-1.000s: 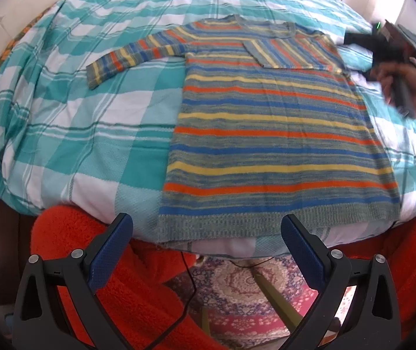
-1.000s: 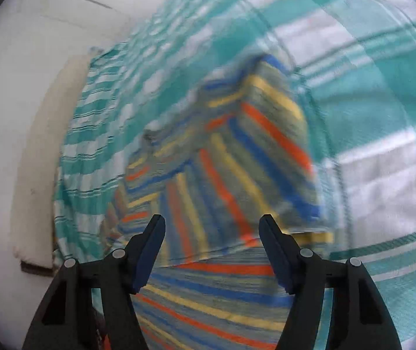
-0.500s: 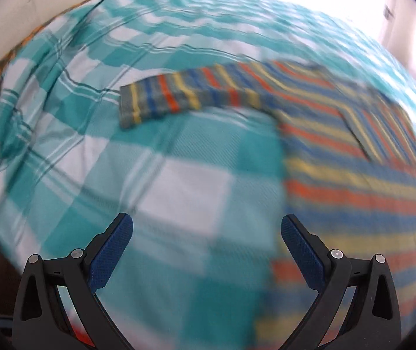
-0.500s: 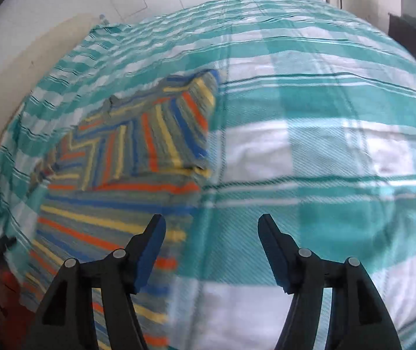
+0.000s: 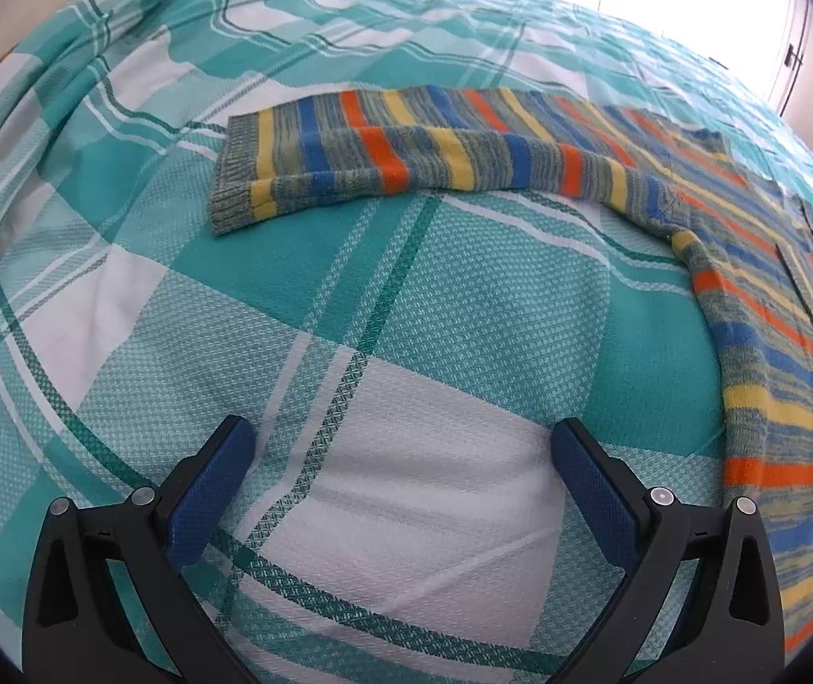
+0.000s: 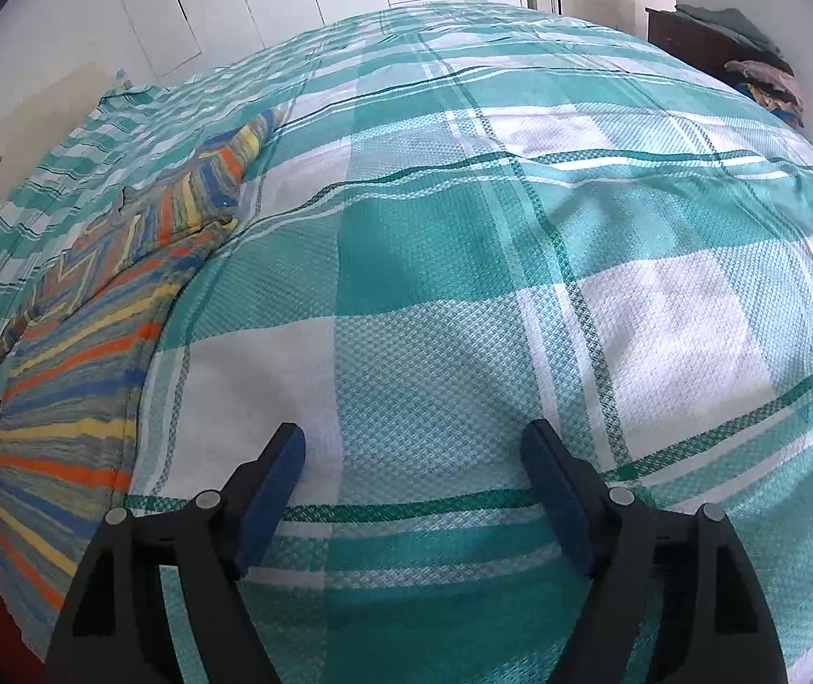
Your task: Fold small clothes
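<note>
The striped knit sweater is lying flat on the bed, its orange, blue, yellow and grey bands running across the right side of the left wrist view, with one sleeve stretching out toward the upper left of the frame and ending in a grey ribbed cuff. Over the sweater's chest at the far right edge, the other sleeve is lying folded in. In the right wrist view the same sweater is occupying the left edge of the frame, curving from the lower left up toward the middle left. The teal-and-white checked bedspread is covering the bed and filling most of both views. The left gripper is hovering at the bottom centre of its frame with its blue pads spread wide over bare bedspread, below the outstretched sleeve and holding nothing. The right gripper is also standing wide, its jaws having just been opening with nothing between them, over bare bedspread to the right of the sweater. At the upper right of the right wrist view, a pile of clothes is sitting on dark furniture beside the bed.
</note>
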Demonstrator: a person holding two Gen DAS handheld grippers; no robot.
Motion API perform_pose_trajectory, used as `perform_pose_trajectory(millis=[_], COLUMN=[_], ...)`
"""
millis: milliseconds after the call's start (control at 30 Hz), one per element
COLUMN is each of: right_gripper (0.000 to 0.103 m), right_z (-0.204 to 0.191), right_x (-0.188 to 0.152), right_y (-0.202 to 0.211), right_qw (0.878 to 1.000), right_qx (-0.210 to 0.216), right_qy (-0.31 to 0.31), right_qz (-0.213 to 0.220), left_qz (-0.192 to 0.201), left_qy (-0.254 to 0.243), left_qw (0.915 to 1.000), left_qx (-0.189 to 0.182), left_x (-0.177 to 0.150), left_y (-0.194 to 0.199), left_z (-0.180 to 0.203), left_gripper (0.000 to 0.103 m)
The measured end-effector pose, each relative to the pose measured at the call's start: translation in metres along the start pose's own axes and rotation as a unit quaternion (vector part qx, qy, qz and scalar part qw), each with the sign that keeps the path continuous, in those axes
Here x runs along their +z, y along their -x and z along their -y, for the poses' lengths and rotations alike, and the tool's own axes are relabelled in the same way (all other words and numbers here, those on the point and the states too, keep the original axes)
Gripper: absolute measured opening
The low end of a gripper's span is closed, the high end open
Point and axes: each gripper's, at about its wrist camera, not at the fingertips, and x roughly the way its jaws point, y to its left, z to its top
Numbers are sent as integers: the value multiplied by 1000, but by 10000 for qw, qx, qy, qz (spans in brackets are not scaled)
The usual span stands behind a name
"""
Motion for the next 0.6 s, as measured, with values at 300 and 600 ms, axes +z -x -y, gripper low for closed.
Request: perform_pose_trajectory(millis=[300, 600], right_gripper=[84, 84], right_z=[-1, -2], right_x=[-4, -6], right_y=[-2, -1], right_qw=[9999, 9998], right_qx=[0, 10], right_qy=[22, 59], right_qz=[113, 194], left_qz=[-5, -6], left_qy=[1, 2], left_qw=[10000, 10000], left_qx=[-1, -1], left_x=[2, 2], left_y=[-1, -1], left_z=[0, 0], left_gripper=[103, 103])
